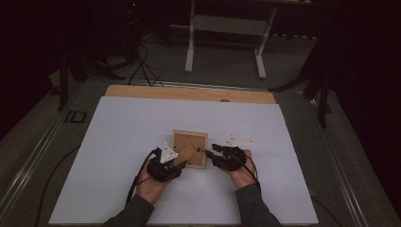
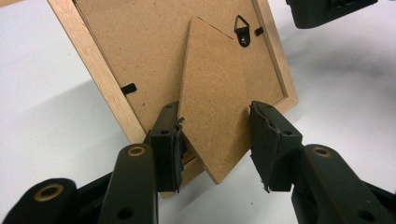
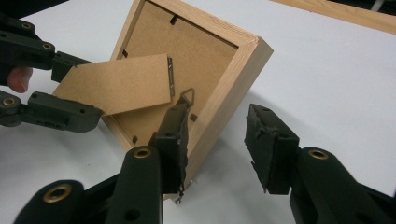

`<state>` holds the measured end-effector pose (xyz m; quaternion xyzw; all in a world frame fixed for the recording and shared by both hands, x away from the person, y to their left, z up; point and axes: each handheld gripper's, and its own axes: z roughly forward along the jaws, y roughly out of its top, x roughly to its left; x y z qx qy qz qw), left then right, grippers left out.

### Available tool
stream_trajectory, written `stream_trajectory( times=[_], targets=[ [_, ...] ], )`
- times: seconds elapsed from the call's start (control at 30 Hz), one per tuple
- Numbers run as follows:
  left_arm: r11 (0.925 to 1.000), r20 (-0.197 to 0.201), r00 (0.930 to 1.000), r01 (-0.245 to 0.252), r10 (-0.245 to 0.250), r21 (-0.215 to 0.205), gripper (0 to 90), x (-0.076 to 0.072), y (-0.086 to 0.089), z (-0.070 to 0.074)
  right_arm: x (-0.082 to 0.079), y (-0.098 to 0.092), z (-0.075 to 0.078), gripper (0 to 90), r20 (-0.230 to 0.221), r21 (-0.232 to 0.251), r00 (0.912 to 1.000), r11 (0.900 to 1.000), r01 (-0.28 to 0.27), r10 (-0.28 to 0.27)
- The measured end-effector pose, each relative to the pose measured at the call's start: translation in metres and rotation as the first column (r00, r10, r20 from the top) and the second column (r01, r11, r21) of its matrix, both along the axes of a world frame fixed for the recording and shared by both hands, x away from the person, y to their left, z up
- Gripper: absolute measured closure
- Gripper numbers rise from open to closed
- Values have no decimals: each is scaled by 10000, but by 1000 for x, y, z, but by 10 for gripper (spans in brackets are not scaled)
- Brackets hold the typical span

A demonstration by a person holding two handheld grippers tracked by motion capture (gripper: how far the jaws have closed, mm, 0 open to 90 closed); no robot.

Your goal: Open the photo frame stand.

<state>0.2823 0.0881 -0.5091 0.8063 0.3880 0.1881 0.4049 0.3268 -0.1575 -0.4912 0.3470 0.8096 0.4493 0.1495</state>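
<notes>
A wooden picture frame lies back-up in the middle of the white sheet. Its brown fibreboard stand is swung up off the backing. My left gripper is shut on that stand, one pad on each long edge. At the frame's right side my right gripper is open. One of its fingers lies over the backing by the metal hanger. The other stands clear of the frame's side rail.
The white sheet covers most of a wooden tabletop whose far edge shows bare. Behind the table are a white table base and cables on a dark floor. A cable trails back from each gripper.
</notes>
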Motion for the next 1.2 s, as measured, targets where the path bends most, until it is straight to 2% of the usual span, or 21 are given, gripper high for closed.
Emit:
stream_trajectory(
  times=[0.4, 0.53, 0.7, 0.87, 1.17, 1.2],
  targets=[
    [9995, 237, 9997, 37, -44, 306, 569, -7, -1, -4, 1, 0, 4, 524, -46, 214, 9996, 9994, -262, 263],
    [9991, 299, 9995, 71, -83, 424, 571, -9, -1, -4, 4, -1, 7, 511, -140, 426, 9992, 9984, -381, 388],
    [9986, 326, 9993, 139, -156, 516, 572, -11, -1, -5, 9, 0, 10, 488, -235, 468, 9982, 9975, -532, 544],
    [9978, 379, 9991, 142, -167, 640, 573, -13, -1, -6, 17, 1, 4, 478, -467, 538, 9975, 9972, -511, 536],
    [9968, 430, 9989, 170, -204, 780, 574, -14, -2, -6, 28, 4, 0, 443, -645, 827, 9940, 9931, -826, 881],
    [9967, 440, 9988, 180, -215, 792, 575, -14, -2, -6, 31, 5, 0, 427, -659, 954, 9922, 9905, -996, 1061]
  ],
)
